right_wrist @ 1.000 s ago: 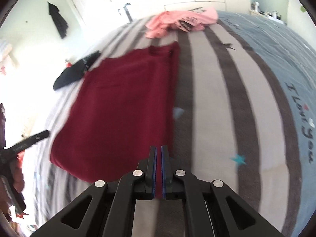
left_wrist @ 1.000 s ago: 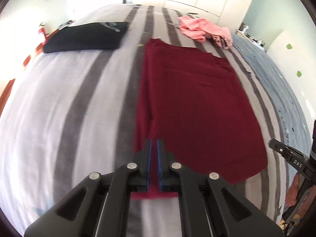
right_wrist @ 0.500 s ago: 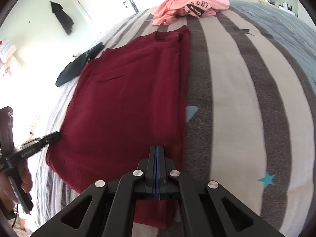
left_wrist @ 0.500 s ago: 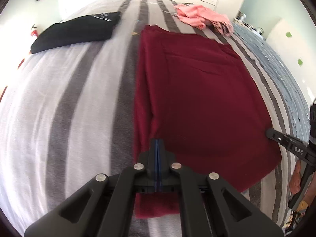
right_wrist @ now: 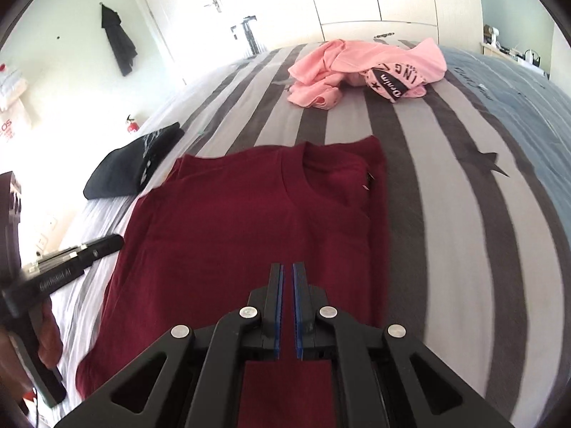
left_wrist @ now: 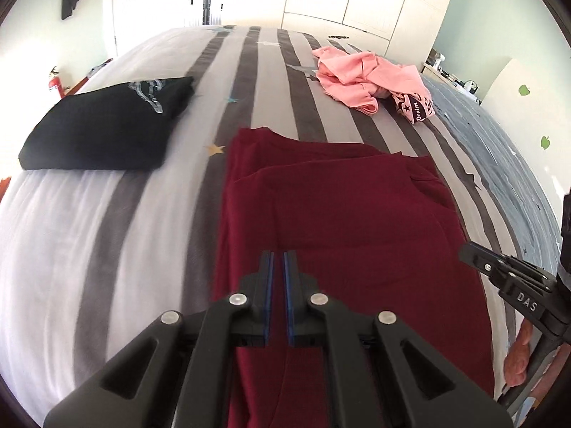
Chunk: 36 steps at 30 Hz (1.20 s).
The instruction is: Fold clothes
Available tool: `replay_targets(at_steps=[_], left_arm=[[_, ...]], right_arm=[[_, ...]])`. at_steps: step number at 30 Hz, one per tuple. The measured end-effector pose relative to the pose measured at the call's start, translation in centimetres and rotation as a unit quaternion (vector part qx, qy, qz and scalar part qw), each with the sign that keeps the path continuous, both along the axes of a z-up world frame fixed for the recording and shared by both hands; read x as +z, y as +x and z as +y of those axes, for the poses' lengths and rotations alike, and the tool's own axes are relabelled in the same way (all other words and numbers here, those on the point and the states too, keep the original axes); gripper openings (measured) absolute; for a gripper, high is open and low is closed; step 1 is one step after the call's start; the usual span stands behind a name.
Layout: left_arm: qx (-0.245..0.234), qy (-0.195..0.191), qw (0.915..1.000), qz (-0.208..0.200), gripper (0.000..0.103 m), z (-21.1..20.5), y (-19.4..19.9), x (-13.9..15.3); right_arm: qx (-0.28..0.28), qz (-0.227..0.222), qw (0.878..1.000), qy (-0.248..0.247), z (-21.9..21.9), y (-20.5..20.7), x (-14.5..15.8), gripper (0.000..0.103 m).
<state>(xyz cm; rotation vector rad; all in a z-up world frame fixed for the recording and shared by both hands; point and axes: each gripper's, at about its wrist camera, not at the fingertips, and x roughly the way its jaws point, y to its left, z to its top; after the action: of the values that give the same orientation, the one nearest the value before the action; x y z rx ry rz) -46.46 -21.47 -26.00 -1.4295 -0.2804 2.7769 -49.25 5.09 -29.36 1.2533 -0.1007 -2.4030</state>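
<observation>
A maroon T-shirt (left_wrist: 342, 221) lies spread flat on the grey-and-white striped bedcover (left_wrist: 107, 235), its collar at the far end and its side parts folded inward over the body.

The left gripper (left_wrist: 278, 260) hangs over the near left part of the shirt. Its jaws stand a narrow gap apart, released, with nothing between them; the maroon cloth shows through the gap and runs on beneath the gripper's body toward the near edge of the view.

The right gripper (right_wrist: 287, 273) is poised over the near right part of the same shirt (right_wrist: 242, 235), jaws likewise slightly parted and holding nothing, the fabric lying below and ahead of the tips. Whether either gripper's tips touch the cloth cannot be told.

A folded black garment (left_wrist: 103, 125) sits well to the left on the bedcover, and a crumpled pink garment (right_wrist: 364, 67) lies beyond the shirt's collar.
</observation>
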Motion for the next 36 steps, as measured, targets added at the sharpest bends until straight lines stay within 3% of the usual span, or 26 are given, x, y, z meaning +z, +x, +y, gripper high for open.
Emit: replay_targets(at_steps=[4, 8, 13, 18, 24, 26, 32, 36], left_arm=[[0.005, -0.006, 0.9999, -0.01, 0.003, -0.4, -2.3, -2.0], [0.024, 0.016, 0.9995, -0.012, 0.002, -2.1, -2.5, -2.5], [0.048, 0.012, 0.9988, 0.002, 0.003, -2.6, -3.4, -1.6], [0.011, 0.002, 0.9999, 0.013, 0.003, -1.0, -6.4, -1.3], [0.025, -0.021, 0.9994, -0.011, 0.003, -2.5, -10.2, -3.0], [0.04, -0.029, 0.9986, -0.02, 0.003, -3.8, -10.9, -3.4], [0.044, -0.027, 0.9986, -0.007, 0.003, -6.3, -9.9, -2.0], [0.031, -0.003, 0.9995, 0.0, 0.012, -6.5, -6.2, -0.5]], right_arm=[[-0.008, -0.006, 1.0, -0.003, -1.2, -2.7, -1.5, 0.006], [-0.014, -0.017, 1.0, -0.008, -0.7, -4.6, -3.6, 0.0], [-0.031, -0.012, 0.999, -0.006, 0.3, -5.7, -3.1, 0.0], [-0.039, -0.012, 0.999, 0.002, -0.4, -8.1, -3.0, 0.006], [-0.048, -0.012, 0.999, 0.012, -1.2, -11.0, -2.9, 0.006], [-0.052, -0.012, 0.998, 0.015, -1.3, -11.9, -2.9, 0.0], [-0.07, 0.008, 0.997, 0.025, 0.8, -11.8, -0.9, 0.004], [-0.061, 0.023, 0.997, 0.034, 1.6, -10.1, 0.8, 0.006]])
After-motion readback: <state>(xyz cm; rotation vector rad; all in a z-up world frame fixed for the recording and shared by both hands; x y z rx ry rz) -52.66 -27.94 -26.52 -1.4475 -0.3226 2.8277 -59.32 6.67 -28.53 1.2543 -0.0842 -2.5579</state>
